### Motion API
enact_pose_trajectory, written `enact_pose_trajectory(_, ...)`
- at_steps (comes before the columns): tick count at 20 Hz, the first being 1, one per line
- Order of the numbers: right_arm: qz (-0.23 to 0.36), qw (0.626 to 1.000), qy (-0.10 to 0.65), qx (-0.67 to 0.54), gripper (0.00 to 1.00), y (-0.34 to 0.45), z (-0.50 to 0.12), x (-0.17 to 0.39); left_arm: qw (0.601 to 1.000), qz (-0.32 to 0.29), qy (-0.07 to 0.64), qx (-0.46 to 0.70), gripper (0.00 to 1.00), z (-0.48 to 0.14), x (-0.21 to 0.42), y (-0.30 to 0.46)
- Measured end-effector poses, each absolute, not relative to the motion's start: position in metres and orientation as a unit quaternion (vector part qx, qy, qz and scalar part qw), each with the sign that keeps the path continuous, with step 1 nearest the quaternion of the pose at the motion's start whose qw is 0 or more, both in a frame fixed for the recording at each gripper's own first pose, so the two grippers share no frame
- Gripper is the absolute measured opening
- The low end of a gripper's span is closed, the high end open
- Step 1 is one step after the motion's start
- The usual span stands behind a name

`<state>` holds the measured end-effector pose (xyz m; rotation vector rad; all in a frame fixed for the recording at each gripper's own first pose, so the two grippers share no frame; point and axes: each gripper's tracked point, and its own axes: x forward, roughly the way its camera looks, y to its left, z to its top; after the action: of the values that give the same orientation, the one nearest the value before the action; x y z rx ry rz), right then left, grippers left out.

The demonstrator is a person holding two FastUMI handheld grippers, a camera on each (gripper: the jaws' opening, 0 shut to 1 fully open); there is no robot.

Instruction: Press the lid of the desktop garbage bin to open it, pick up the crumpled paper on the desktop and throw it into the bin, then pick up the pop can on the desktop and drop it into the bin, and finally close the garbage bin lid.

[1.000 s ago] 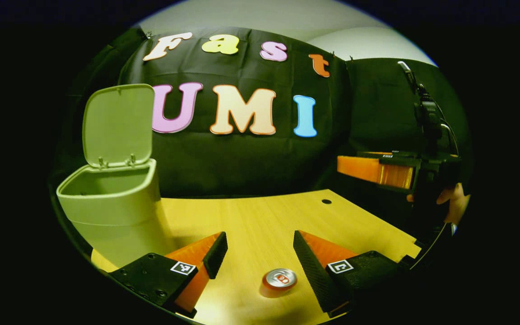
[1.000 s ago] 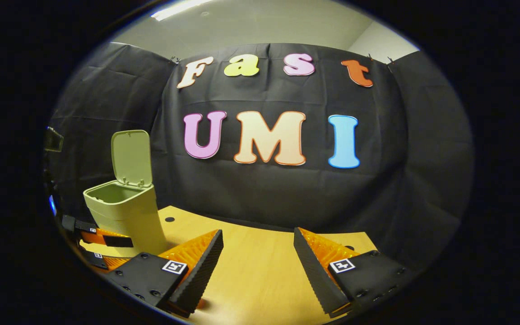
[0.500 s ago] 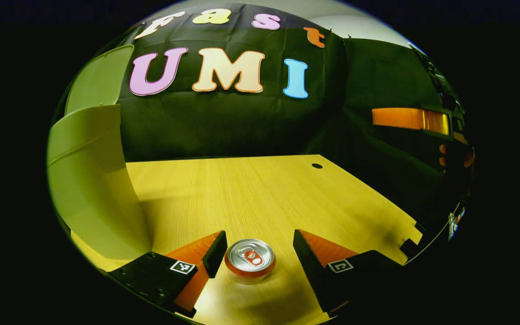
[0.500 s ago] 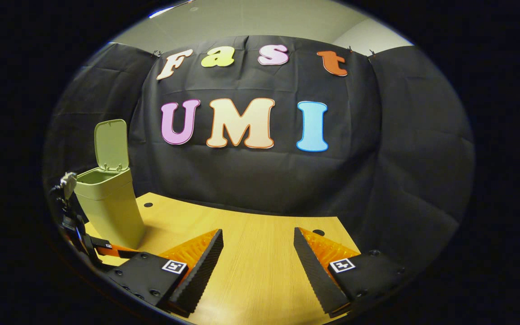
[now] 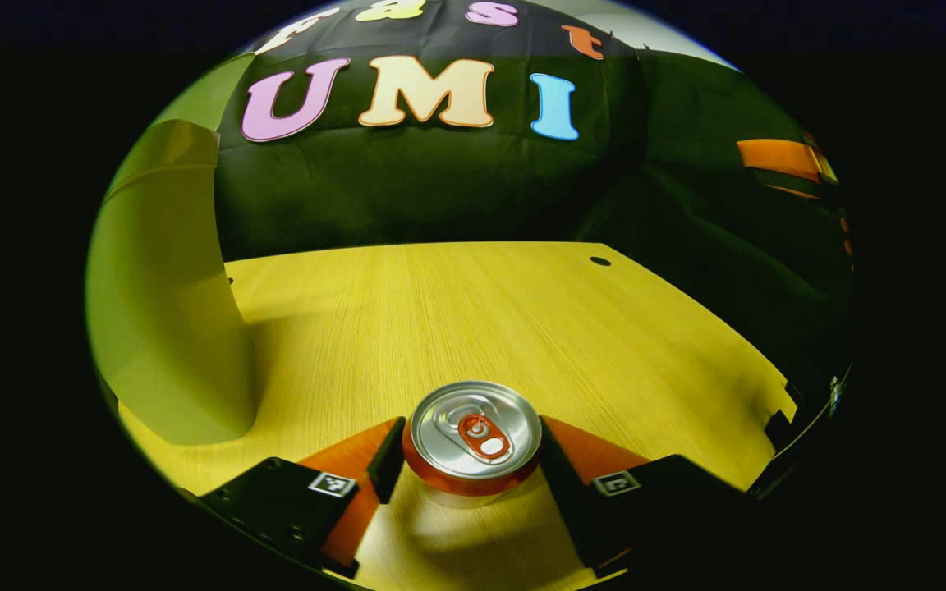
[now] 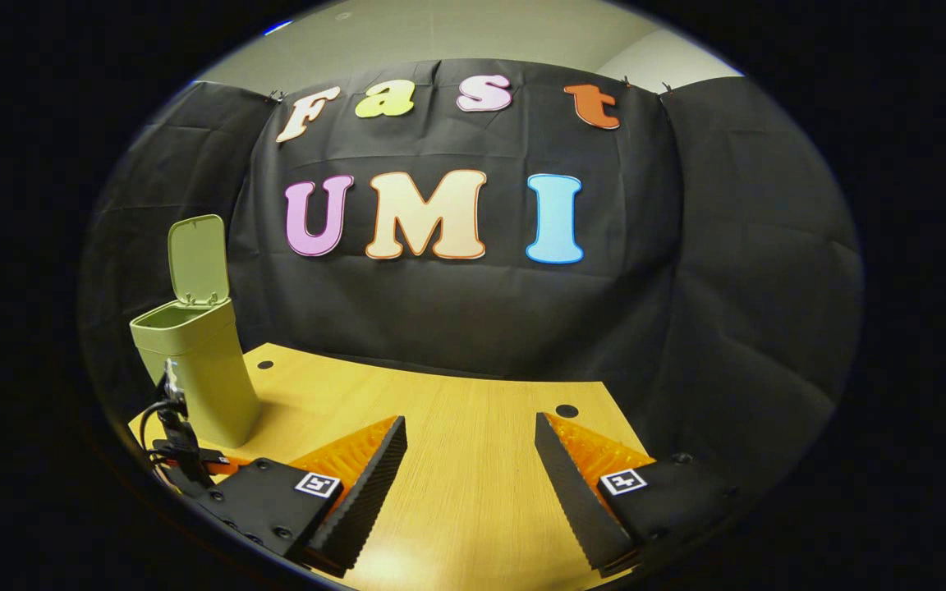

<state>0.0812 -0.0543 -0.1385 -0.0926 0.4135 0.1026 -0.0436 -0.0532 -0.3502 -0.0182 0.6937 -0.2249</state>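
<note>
A red pop can (image 5: 473, 433) with a silver top stands upright on the wooden table (image 5: 481, 312). It sits between the two fingers of my left gripper (image 5: 469, 447), which is open; the can nearly fills the gap. The green bin (image 5: 161, 312) rises close at the left. In the right gripper view the bin (image 6: 194, 373) stands at the far left with its lid (image 6: 198, 258) up. My right gripper (image 6: 470, 460) hangs open over bare table with nothing between its fingers. The left gripper's body (image 6: 181, 447) shows beside the bin's foot.
A cable hole (image 5: 600, 261) lies near the table's far right corner, and the table's notched right edge (image 5: 777, 410) is close by. The other gripper (image 5: 777, 156) hangs high at the right. Black cloth walls the back and sides.
My left gripper has moved down and forward, so the can now stands between its fingers and the bin looms larger at the left. My right gripper has drifted back, away from the bin.
</note>
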Motion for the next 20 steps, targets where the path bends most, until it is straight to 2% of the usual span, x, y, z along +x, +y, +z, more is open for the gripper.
enact_pose_trajectory(1, 0.051, 0.978, 0.199, -0.047, 1.0, -0.054, -0.135, 0.081, 0.936, -0.106, 0.335, -0.007, 0.75, -0.349, -0.038, -0.053)
enact_pose_trajectory(11, 0.08, 0.979, 0.189, -0.013, 0.99, -0.025, -0.149, 0.086, 0.972, -0.098, 0.215, 0.012, 0.75, -0.197, 0.031, -0.029)
enact_pose_trajectory(20, 0.084, 0.978, 0.189, 0.014, 0.99, -0.008, -0.153, 0.098, 0.985, -0.049, 0.158, 0.04, 0.74, -0.114, 0.063, 0.042)
